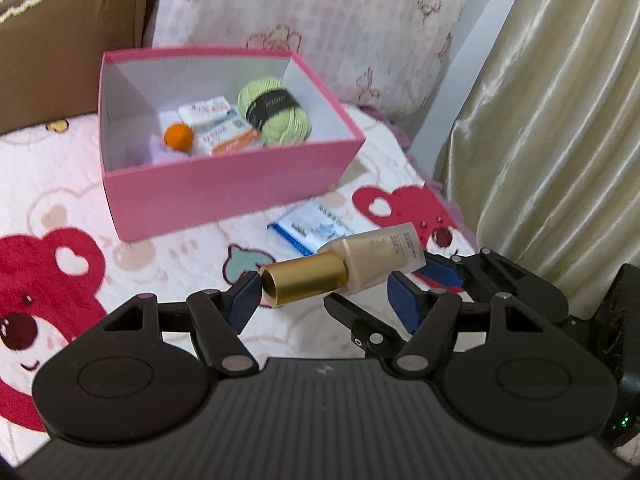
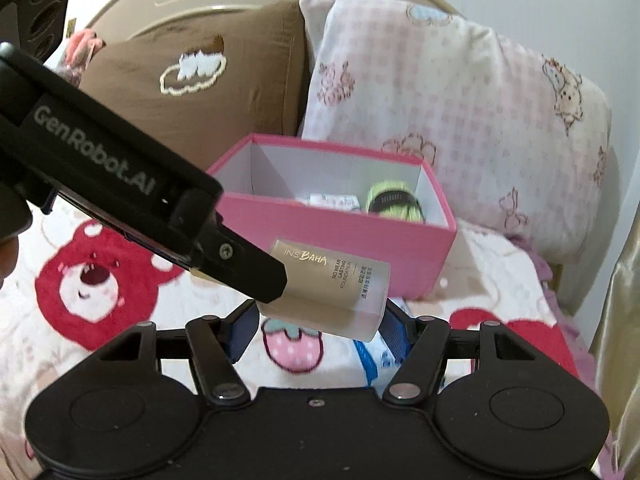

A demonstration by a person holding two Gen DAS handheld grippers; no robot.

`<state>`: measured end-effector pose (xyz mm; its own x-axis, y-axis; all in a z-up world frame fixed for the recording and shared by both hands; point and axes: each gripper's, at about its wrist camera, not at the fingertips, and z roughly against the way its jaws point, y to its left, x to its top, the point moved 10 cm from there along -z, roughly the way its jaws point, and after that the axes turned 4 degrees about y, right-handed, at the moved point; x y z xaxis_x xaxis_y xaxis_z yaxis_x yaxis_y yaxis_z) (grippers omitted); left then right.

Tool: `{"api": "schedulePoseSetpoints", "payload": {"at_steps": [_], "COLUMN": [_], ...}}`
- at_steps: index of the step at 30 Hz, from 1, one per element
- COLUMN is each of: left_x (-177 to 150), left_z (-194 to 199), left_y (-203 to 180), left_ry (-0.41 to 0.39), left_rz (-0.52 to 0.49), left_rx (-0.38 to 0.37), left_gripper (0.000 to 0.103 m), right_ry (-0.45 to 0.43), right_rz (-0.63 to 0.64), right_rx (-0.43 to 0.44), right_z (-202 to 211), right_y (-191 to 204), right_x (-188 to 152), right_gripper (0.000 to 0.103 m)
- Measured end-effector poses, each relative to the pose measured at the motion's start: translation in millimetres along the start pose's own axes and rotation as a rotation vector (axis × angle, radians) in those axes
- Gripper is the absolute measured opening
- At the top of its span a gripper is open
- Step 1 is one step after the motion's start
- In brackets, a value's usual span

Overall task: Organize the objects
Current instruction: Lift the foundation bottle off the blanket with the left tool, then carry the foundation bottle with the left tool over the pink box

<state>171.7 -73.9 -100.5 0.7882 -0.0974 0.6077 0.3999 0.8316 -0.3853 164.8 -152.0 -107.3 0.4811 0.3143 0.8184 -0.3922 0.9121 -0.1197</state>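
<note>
Both grippers clamp one foundation bottle [image 1: 360,266] lengthwise above the bedspread [image 1: 60,184]: left gripper [image 1: 324,300] on the gold-cap end, right gripper [image 2: 320,326] on the frosted base. Pink box [image 1: 224,184] sits behind, holding green yarn [image 1: 276,110].

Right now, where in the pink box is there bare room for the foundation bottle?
The box is bare along its left wall and far-left corner. Its right half is crowded: yarn, packets and an orange ball. The bottle hangs between both grippers.
</note>
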Motion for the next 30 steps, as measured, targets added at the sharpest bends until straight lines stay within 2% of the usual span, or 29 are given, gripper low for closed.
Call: {"api": "schedulePoseSetpoints", "payload": {"at_steps": [9,16,22,30], "left_x": [33.1,76.4,112.1,157.6], "left_z": [32.0,47.6,50.8,33.6], "left_y": [1.7,16.8,31.3,51.7], "left_ry": [-0.059,-0.125,-0.152,-0.156], "left_rz": [-0.011,0.012,0.043,0.115], "left_rx": [0.025,0.055,0.082,0.109], "left_gripper": [0.067,0.067,0.067,0.067], "right_ry": [-0.062,-0.108,-0.156,-0.134], "right_rz": [0.077,0.155,0.239,0.214], "right_rx": [0.005,0.026,0.026,0.097], "right_z": [8.6,-1.9,-15.8,-55.6], "right_y": [5.2,4.9,4.5,-13.2], "right_x": [45.6,97.0,132.4,166.9], "right_gripper": [0.070,0.070,0.069,0.069]}}
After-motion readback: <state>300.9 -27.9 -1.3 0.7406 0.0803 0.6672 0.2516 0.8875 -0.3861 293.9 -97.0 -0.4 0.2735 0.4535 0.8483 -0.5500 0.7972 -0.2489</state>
